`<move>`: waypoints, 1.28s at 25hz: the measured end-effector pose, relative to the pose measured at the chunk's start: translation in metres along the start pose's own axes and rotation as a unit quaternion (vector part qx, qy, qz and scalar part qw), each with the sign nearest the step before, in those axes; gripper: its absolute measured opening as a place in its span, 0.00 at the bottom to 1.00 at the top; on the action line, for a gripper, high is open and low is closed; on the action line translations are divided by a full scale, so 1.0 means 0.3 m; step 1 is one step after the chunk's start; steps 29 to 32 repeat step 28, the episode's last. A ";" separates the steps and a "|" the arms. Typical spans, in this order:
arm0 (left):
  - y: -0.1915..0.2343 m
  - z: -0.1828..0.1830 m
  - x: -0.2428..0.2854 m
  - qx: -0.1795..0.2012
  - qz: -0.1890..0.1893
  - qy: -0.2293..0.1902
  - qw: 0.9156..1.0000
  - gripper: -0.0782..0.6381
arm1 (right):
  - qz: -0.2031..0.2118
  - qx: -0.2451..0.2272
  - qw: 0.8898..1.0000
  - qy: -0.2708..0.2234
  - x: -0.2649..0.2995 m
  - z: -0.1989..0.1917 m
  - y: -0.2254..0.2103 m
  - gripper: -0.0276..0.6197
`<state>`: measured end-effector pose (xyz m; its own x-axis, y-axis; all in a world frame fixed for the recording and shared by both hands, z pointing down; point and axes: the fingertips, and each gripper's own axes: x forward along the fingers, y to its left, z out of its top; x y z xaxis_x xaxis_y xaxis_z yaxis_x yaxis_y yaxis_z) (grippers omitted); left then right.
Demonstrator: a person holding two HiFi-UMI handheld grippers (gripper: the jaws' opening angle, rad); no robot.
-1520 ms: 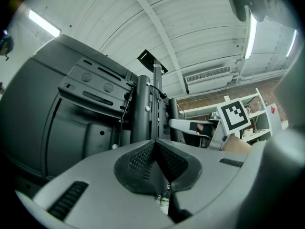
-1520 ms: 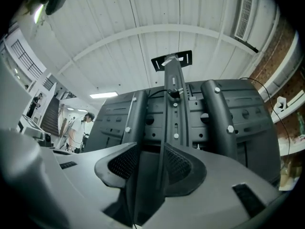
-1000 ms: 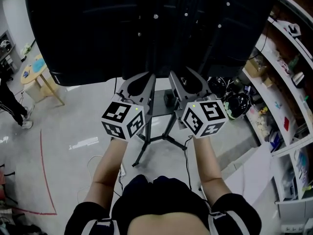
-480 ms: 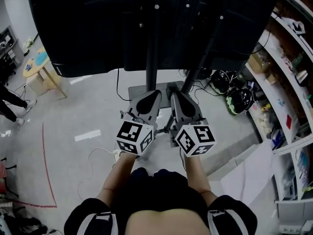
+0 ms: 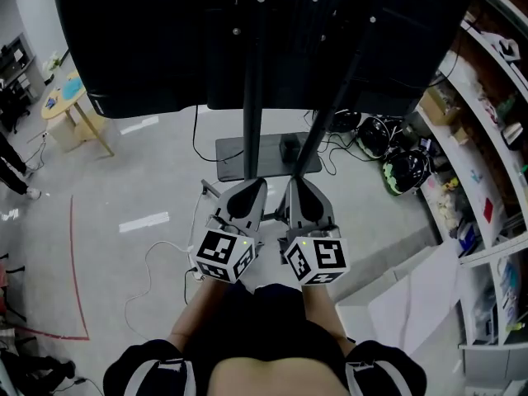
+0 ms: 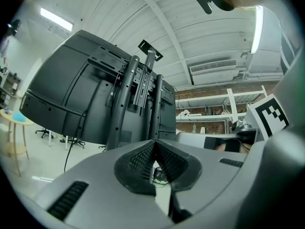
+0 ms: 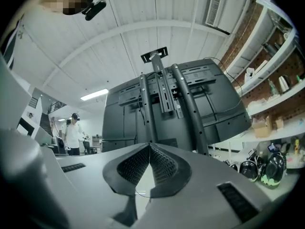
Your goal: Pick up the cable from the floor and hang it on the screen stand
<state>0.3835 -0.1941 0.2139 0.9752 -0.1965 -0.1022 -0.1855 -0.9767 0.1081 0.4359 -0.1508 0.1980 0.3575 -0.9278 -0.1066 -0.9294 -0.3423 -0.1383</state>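
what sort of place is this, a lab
Probably a lab or workshop: a large screen on a floor stand, open shelves crowded with gear, helmets and loose cable on the bare floor.

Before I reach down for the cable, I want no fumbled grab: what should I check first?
1. White cable found: ok, it lies on the floor, left of the left hand-held gripper.
2. Left jaws open to grab: not ok, shut and empty.
3. Right hand-held gripper open: not ok, its jaws have just been closing, with nothing between them.
4. Cable held: not ok, neither gripper touches it.
5. Screen stand in view: ok, straight ahead.
6. Hanging spot on the stand: cannot tell.
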 end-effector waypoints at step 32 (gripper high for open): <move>-0.077 -0.147 -0.026 -0.007 0.059 0.030 0.998 0.12 | 0.068 -0.001 0.997 0.040 -0.078 -0.093 -0.028 0.08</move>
